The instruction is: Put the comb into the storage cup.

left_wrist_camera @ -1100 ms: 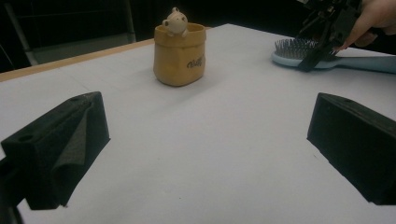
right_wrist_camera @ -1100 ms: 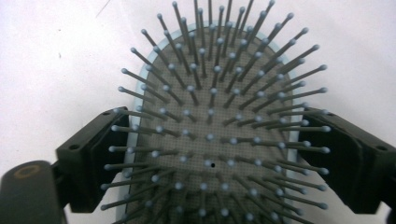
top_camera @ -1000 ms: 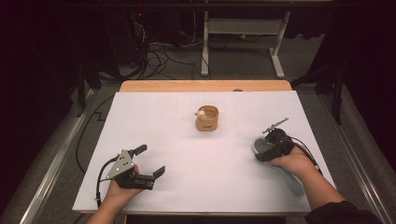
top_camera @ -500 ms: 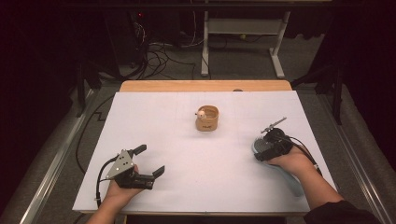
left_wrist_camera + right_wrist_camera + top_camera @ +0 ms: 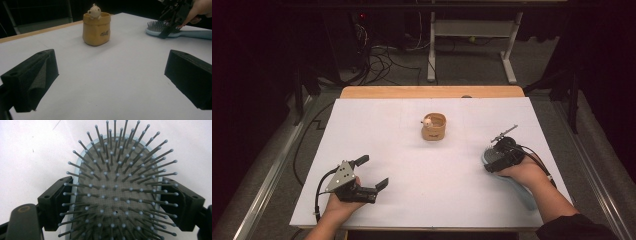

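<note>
On the white table sheet (image 5: 412,165), the left gripper (image 5: 371,172) rests gaping, holding nothing; the right gripper (image 5: 498,156) clasps the blue hairbrush (image 5: 112,195) (bristles up). Farther: tan pot (image 5: 434,127), then cables (image 5: 382,55) on the dark floor.

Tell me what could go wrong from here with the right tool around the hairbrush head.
1. The right tool straddles the wide bristle head of the hairbrush; its jaws meet the rounded blue rim, so the grip may slip on lifting.
2. The long handle trails back under the forearm, so a lift from the head could tip the brush.
3. A swing toward the yellow bear pot might knock it over.
</note>
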`<state>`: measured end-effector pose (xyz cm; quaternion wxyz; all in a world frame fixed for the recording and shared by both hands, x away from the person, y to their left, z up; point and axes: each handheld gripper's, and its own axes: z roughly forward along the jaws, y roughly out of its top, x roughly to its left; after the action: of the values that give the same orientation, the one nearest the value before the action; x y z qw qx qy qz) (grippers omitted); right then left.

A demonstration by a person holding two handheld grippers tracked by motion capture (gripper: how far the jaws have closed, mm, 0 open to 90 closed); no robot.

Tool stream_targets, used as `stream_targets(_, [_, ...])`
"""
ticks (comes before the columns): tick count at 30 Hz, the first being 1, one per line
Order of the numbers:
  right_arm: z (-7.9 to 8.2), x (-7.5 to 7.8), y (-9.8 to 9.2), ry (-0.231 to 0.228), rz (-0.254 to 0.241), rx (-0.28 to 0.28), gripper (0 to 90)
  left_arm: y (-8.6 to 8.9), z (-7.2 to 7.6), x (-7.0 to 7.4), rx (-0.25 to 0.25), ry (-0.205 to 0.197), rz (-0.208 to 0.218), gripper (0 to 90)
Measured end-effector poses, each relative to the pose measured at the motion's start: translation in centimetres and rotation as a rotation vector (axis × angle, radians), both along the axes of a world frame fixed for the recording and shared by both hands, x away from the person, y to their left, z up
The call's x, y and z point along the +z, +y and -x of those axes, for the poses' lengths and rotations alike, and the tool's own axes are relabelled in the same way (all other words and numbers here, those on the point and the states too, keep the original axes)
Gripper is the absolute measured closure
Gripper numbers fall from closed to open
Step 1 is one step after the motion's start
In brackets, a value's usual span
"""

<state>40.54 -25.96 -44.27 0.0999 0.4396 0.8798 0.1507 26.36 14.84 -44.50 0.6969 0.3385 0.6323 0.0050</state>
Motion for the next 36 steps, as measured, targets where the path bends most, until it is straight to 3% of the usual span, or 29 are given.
stream_targets(16, [-0.30,0.18,0.39,0.034,0.020,-0.030,20.0,-0.01,0.05,-0.04,-0.009,-0.006,-0.005,0.1])
stream_targets(32, [-0.44,0.55,0.11,0.039,0.002,-0.026,20.8,-0.08,-0.01,-0.03,-0.005,0.002,0.001,0.1])
stream_targets(36, [-0.37,0.99,0.07,0.019,0.002,-0.018,20.9,-0.01,-0.03,0.02,-0.003,0.001,0.004,0.1])
